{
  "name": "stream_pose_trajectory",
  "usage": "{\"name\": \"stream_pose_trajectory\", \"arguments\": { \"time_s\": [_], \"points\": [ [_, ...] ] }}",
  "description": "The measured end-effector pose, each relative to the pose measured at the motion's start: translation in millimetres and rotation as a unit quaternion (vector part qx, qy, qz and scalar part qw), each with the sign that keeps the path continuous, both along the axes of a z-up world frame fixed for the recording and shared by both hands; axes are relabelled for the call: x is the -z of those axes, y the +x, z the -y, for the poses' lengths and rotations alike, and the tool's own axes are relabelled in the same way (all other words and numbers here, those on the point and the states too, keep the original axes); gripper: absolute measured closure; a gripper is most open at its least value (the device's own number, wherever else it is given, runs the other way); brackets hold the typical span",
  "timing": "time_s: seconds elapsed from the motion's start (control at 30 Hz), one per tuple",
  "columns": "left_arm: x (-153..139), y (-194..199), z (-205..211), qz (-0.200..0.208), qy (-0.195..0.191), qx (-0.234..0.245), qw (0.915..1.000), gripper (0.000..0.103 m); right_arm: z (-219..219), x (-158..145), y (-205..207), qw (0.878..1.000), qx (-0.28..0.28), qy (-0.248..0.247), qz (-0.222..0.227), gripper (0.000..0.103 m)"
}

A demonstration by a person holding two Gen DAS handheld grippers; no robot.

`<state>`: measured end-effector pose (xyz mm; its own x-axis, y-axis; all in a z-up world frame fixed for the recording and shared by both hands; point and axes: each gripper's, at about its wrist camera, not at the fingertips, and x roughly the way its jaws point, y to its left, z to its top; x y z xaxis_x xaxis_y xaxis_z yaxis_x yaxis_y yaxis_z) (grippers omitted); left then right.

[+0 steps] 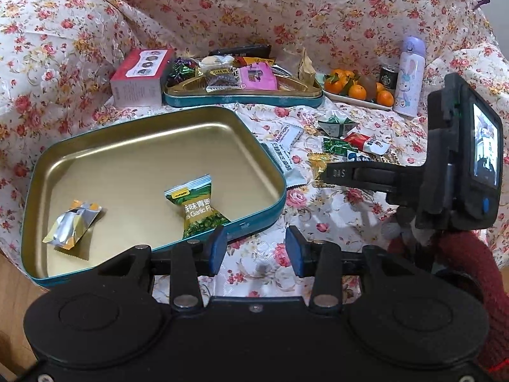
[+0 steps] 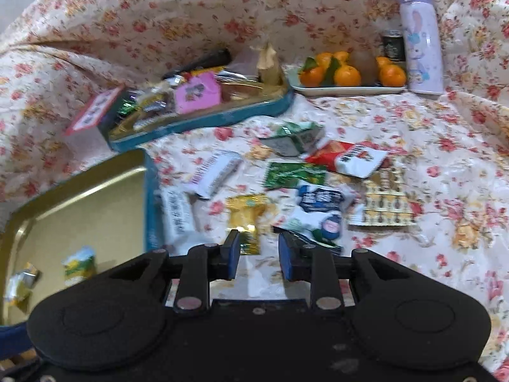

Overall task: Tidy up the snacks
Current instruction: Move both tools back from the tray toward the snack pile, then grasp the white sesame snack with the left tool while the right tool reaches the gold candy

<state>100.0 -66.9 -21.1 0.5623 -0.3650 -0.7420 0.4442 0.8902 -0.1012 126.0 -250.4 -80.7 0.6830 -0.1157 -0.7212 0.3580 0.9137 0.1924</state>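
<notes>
Left gripper (image 1: 256, 250): fingers apart, empty, lower centre
Right gripper (image 2: 256, 256): fingers narrow with a gap, nothing held
Open tin (image 1: 95, 146): left, two wrapped snacks inside
Loose snacks (image 2: 296, 175): scattered mid-frame on floral cloth (image 2: 429, 133)

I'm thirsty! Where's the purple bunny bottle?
The purple bunny bottle stands upright at the far right in both views, beside the plate of oranges and a dark can.

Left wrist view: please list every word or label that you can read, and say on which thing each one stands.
"s Garlic F", cut off at both ends: green snack packet in the gold tin.
"HAWTHORN": white wrapper on the floral cloth.
"DAS": black finger of the right tool.
Round green logo, words too small: dark can.
Chinese print on several packets and the pink box: too small to read.
</notes>
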Motion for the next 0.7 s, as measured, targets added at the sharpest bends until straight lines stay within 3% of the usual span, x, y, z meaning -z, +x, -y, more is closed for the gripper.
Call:
{"name": "stream_pose_trajectory", "arguments": {
  "time_s": [0.27,0.53,0.7],
  "points": [
    [-9,12,3,0.004,-0.007,-0.013,0.9999,0.053,-8,9,21,1.000,-0.011,-0.013,-0.010,0.077],
    [-19,39,33,0.000,-0.029,-0.017,0.9994,0.053,-1,8,-2,1.000,-0.006,-0.021,-0.002,0.078],
    [-15,50,60,-0.004,-0.031,-0.015,0.9994,0.053,-1,11,-21,0.998,0.003,-0.055,0.008,0.078]
  ]
}}
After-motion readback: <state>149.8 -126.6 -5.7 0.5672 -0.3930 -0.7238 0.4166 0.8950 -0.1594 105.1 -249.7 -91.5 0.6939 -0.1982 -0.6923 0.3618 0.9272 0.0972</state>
